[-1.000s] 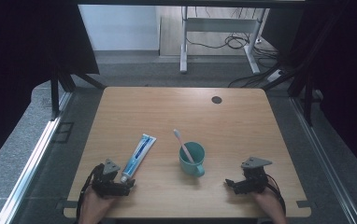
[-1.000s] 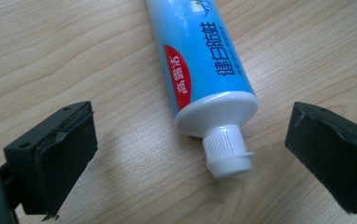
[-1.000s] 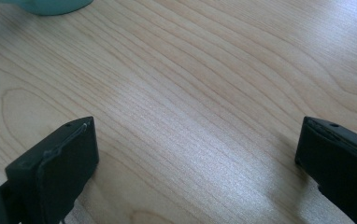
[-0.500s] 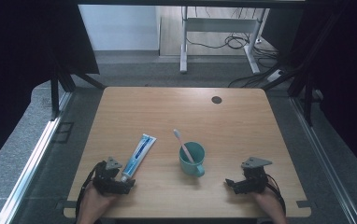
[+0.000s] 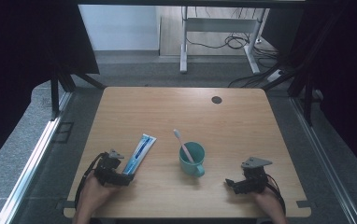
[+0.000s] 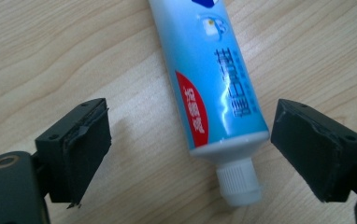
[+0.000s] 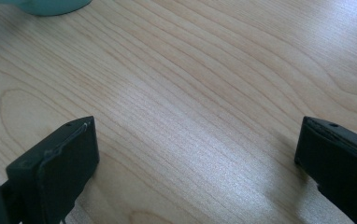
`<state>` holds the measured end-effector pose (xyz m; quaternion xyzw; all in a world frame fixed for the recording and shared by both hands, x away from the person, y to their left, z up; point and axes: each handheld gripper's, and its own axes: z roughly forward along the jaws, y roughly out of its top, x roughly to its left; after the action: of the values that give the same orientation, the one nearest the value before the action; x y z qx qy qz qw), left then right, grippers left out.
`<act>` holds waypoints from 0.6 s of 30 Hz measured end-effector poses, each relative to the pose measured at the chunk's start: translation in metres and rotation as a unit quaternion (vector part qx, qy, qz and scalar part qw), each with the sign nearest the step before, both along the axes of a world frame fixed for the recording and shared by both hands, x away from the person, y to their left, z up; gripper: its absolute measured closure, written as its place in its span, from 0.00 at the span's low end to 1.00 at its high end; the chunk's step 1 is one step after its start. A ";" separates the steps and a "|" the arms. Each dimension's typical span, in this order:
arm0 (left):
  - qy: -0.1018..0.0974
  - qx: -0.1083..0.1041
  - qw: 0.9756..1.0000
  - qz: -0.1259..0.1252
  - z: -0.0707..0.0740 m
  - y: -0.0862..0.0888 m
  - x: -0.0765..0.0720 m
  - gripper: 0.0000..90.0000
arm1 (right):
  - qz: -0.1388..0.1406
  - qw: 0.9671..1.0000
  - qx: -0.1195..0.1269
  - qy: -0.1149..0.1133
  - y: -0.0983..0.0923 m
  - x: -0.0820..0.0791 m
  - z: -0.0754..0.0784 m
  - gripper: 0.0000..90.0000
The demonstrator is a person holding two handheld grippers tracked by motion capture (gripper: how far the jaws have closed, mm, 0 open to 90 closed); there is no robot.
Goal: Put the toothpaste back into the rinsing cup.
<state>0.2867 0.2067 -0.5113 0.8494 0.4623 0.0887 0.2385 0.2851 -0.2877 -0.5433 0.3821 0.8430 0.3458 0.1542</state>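
Observation:
A blue and white toothpaste tube lies on the wooden table, left of centre, with its white cap towards the near edge. My left gripper is at that cap end. In the left gripper view the left gripper has the tube's neck between its jaws. They have just been closing, but gaps remain on both sides and the pads do not touch the tube. A teal cup holds a white toothbrush. My right gripper rests open near the front right, and in its own view the right gripper has only bare wood between its jaws.
A small dark round hole cover sits at the table's far side. The base of the teal cup shows at the top left of the right gripper view. Beyond the table stand a white desk frame and loose cables on the floor.
My left gripper has shifted a little forward and right, up to the tube's cap end. The right gripper, the cup and the toothbrush have not moved.

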 end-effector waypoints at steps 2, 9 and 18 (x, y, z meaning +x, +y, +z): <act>0.019 0.008 1.000 -0.005 0.003 -0.003 0.007 0.16 | 0.000 1.000 0.000 0.000 0.000 0.000 0.000 0.00; 0.067 0.027 0.997 -0.007 0.004 -0.010 0.025 0.16 | -0.001 1.000 0.000 0.000 0.000 0.000 0.000 0.00; 0.109 0.047 0.993 -0.009 0.010 -0.019 0.047 0.19 | 0.000 1.000 0.000 0.000 0.000 0.000 0.000 0.00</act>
<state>0.3341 0.1881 -0.5011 0.8685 0.4733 0.0149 0.1469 0.2851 -0.2877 -0.5433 0.3819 0.8432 0.3455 0.1542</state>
